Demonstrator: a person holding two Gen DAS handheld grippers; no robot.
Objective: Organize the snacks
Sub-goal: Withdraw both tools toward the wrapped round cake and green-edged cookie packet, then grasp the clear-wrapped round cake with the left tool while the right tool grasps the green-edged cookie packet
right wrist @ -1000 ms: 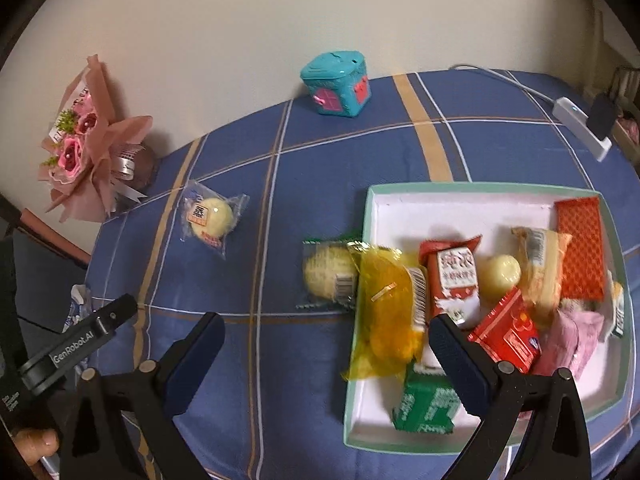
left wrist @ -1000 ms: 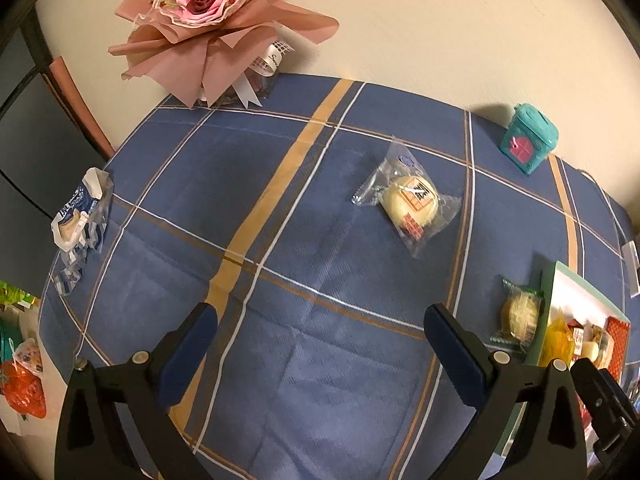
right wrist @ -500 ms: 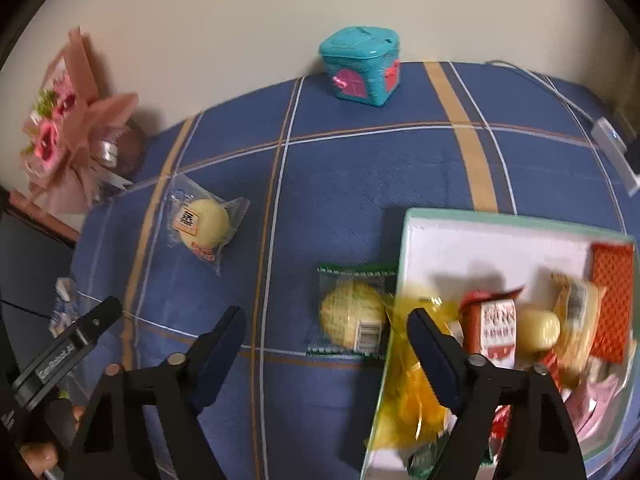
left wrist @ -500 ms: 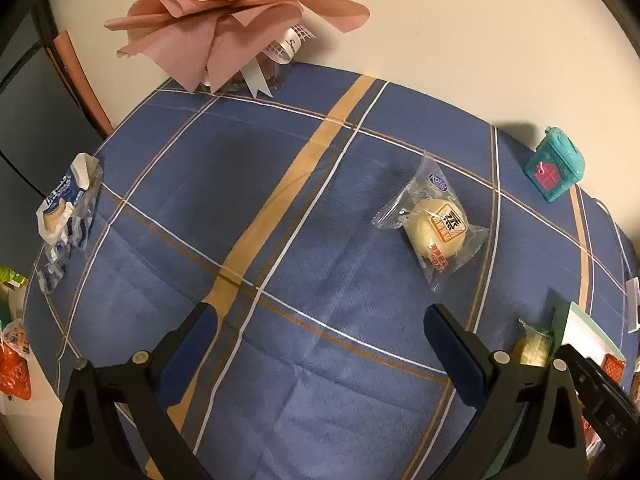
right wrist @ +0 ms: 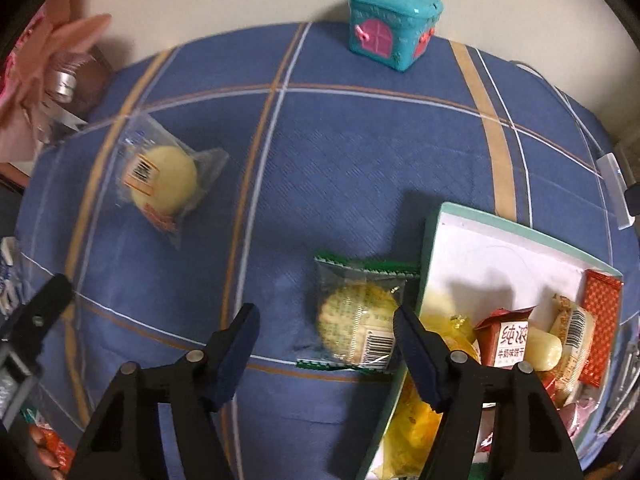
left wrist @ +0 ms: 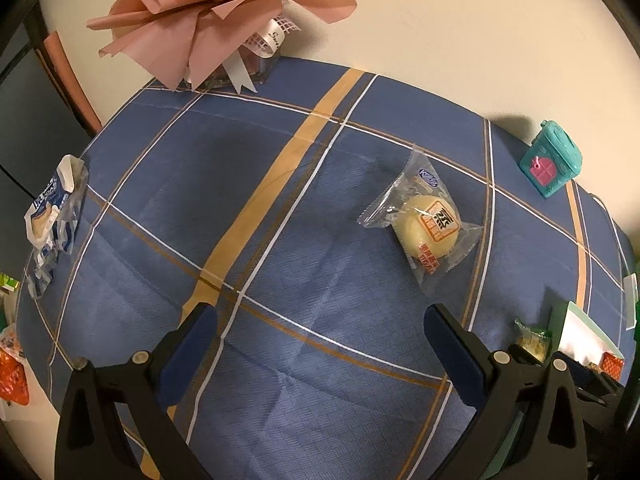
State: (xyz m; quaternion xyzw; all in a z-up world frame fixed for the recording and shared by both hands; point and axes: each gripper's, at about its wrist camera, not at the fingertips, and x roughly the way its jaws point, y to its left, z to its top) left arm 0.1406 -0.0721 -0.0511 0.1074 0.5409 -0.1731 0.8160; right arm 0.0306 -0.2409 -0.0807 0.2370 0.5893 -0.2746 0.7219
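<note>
A round cracker in a green-edged clear packet (right wrist: pixel 356 320) lies on the blue plaid cloth just left of the white tray (right wrist: pixel 480 240). My right gripper (right wrist: pixel 326 336) points down over it with the jaws closing. The packet sits between them, nearer the right finger, and the pads are not pressing it. The tray holds several snacks, among them red packets (right wrist: pixel 504 340) and a yellow bag (right wrist: pixel 420 428). A pale bun in a clear wrapper (left wrist: pixel 430 226) (right wrist: pixel 160 180) lies further out on the cloth. My left gripper (left wrist: pixel 320 332) hangs open over bare cloth, short of the bun.
A teal house-shaped box (right wrist: pixel 392 36) stands by the far wall and a pink bouquet (left wrist: pixel 200 12) at the far left corner. A blue-and-white snack pack (left wrist: pixel 52 208) lies at the cloth's left edge. A white cable and plug (right wrist: pixel 612 184) lie to the right of the tray.
My right gripper has swung left off the tray and sunk over the cracker packet, its jaws narrowing. The left gripper drifted slightly towards the bun, then held still.
</note>
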